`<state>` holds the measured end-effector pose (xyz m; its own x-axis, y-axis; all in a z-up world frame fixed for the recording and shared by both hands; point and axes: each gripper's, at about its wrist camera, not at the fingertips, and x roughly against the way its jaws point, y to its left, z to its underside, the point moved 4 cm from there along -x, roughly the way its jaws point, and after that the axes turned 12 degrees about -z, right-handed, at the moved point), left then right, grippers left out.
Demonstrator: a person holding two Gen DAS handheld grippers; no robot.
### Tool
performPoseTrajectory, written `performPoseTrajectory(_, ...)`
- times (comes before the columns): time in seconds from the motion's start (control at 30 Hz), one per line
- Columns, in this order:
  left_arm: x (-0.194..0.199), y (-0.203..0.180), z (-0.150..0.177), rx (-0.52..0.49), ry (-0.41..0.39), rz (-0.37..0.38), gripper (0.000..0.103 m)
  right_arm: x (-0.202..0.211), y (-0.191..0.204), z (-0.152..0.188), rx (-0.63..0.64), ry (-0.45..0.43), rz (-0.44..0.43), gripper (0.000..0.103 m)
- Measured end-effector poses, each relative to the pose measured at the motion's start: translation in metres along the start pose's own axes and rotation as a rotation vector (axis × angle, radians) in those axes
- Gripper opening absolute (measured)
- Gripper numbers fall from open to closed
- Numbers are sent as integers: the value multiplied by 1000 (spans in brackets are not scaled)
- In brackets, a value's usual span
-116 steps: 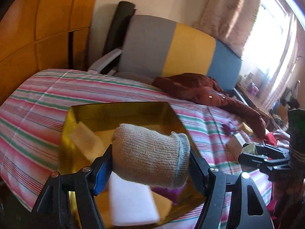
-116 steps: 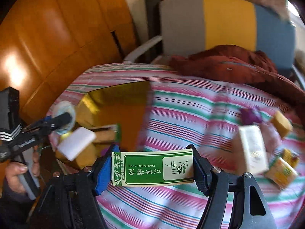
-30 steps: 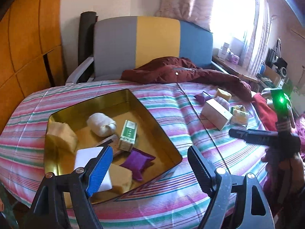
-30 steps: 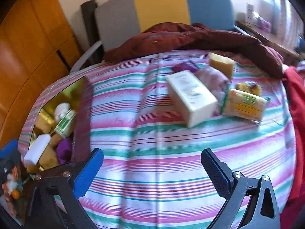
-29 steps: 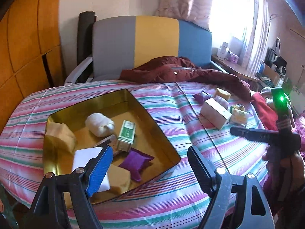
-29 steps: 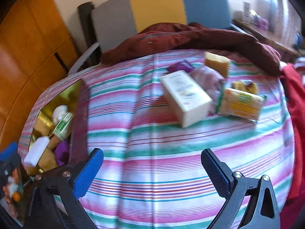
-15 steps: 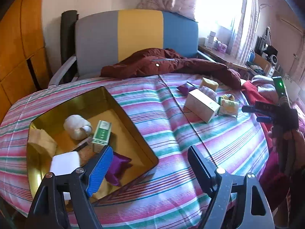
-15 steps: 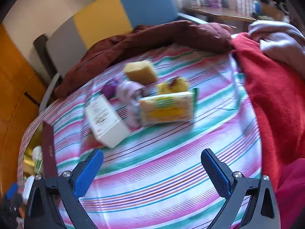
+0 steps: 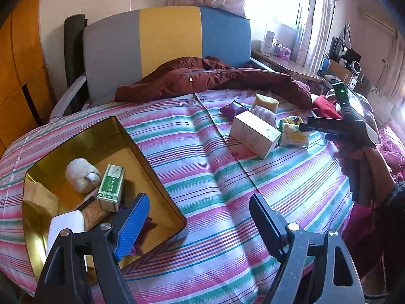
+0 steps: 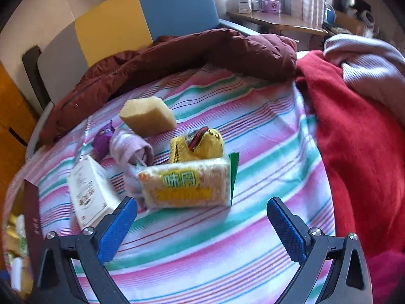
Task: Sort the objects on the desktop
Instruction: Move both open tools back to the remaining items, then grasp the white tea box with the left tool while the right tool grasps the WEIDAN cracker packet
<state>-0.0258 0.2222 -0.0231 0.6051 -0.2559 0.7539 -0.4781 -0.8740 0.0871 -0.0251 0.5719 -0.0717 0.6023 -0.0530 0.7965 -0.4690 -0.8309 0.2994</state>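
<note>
My left gripper (image 9: pixel 198 211) hangs open and empty above the near right corner of the gold tray (image 9: pixel 152 164). In the tray lie a rolled sock (image 9: pixel 79 174), a green box (image 9: pixel 111 187), a white block (image 9: pixel 65 228) and sponges. My right gripper (image 10: pixel 201 217) is open and empty, just short of a yellow snack packet (image 10: pixel 186 183). Behind that packet sit a yellow plush (image 10: pixel 197 145), a lilac sock (image 10: pixel 131 149), a sponge (image 10: pixel 148 116), a purple sachet (image 10: pixel 102 136) and a white carton (image 10: pixel 89 190). In the left wrist view the right gripper (image 9: pixel 303 126) points at the same pile (image 9: pixel 255 131).
A striped cloth (image 9: pixel 215 172) covers the table. A maroon jacket (image 9: pixel 210 78) lies along the far edge before a grey, yellow and blue chair (image 9: pixel 167 40). Red and lilac clothes (image 10: pixel 354 116) are heaped at the right. A wooden wardrobe (image 9: pixel 17 58) stands at the left.
Both grippers, seen earlier shut on a sock and a green box, are now empty; those items lie in the tray. The right gripper has swung right to the pile; the left drifted right.
</note>
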Motion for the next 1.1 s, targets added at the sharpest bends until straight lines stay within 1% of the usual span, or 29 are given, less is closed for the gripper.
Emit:
performPoseTrajectory(0.13, -10, -8, -7, 0, 18, 25, 83, -5, -1, -12, 48, -13, 1, 103)
performPoseTrajectory(0.27, -20, -24, -17, -13, 27, 51, 83, -11, -10, -27, 31, -43, -31, 103)
performPoseTrajectory(0.37, -29, -38, -24, -27, 38, 69, 83, -19, -21, -34, -35, -45, -94, 103)
performPoseTrajectory(0.43, -35, -48, -29, -36, 46, 82, 83, -25, -25, -34, -88, -22, -152, 103)
performPoseTrajectory(0.5, -44, -58, -36, -39, 58, 93, 83, -28, -27, -34, -135, -3, -227, 103)
performPoseTrajectory(0.57, -51, -65, -42, -34, 71, 104, 83, -28, -26, -34, -156, 5, -268, 103)
performPoseTrajectory(0.7, -69, -77, -56, 4, 109, 131, 83, -32, -21, -28, -185, 58, -334, 103)
performPoseTrajectory(0.73, -75, -79, -61, 28, 126, 143, 83, -33, -19, -27, -186, 67, -344, 103)
performPoseTrajectory(0.8, -85, -82, -67, 66, 155, 161, 88, -33, -15, -25, -187, 79, -362, 103)
performPoseTrajectory(0.87, -95, -85, -75, 102, 172, 164, 88, -33, -14, -23, -194, 90, -375, 103)
performPoseTrajectory(0.93, -105, -89, -83, 127, 186, 156, 88, -31, -16, -23, -200, 85, -383, 103)
performPoseTrajectory(1.03, -118, -95, -92, 152, 209, 157, 89, -25, -21, -27, -222, 46, -381, 103)
performPoseTrajectory(1.07, -122, -97, -95, 162, 211, 155, 90, -26, -23, -28, -231, 42, -383, 103)
performPoseTrajectory(1.1, -126, -99, -98, 163, 213, 149, 94, -26, -26, -28, -243, 39, -384, 103)
